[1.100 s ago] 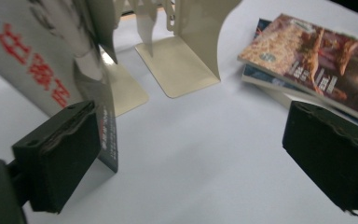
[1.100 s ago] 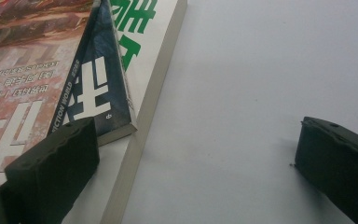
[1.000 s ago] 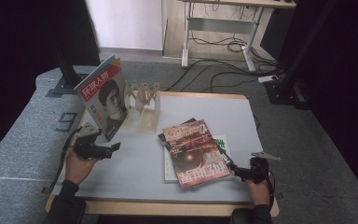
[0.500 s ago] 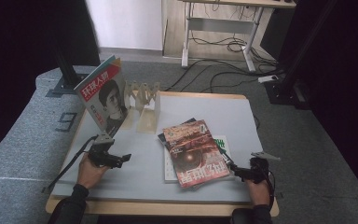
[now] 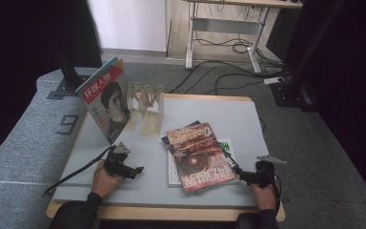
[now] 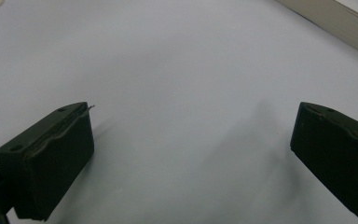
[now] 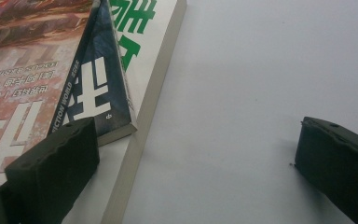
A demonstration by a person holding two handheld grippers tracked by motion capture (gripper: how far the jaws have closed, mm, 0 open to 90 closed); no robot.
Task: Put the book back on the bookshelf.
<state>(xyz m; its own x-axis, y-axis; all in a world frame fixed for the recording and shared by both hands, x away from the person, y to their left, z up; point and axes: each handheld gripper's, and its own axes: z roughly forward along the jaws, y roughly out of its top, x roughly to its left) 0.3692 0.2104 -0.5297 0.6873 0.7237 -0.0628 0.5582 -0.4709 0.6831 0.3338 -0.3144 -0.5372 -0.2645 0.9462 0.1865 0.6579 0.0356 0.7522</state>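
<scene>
A stack of magazines lies flat on the grey table (image 5: 205, 114): a red-brown one (image 5: 199, 153) on top, a dark one (image 7: 98, 88) beneath, and a white book with green letters (image 7: 149, 42) at the bottom. Another magazine with a portrait cover (image 5: 106, 102) stands upright in a pale wooden rack (image 5: 147, 102). My left gripper (image 5: 136, 170) rests low over bare table left of the stack, open (image 6: 191, 154). My right gripper (image 5: 240, 174) sits at the stack's lower right corner, open (image 7: 196, 158), its left jaw over the white book's edge.
The table's wooden front edge (image 5: 171, 212) runs close under both hands. A cable (image 5: 71, 174) trails left from the left gripper. Beyond the table stand a desk frame (image 5: 224, 28) and floor cables (image 5: 228, 71).
My left hand and gripper moved right and slightly forward across the table toward the stack. The right gripper stayed where it was.
</scene>
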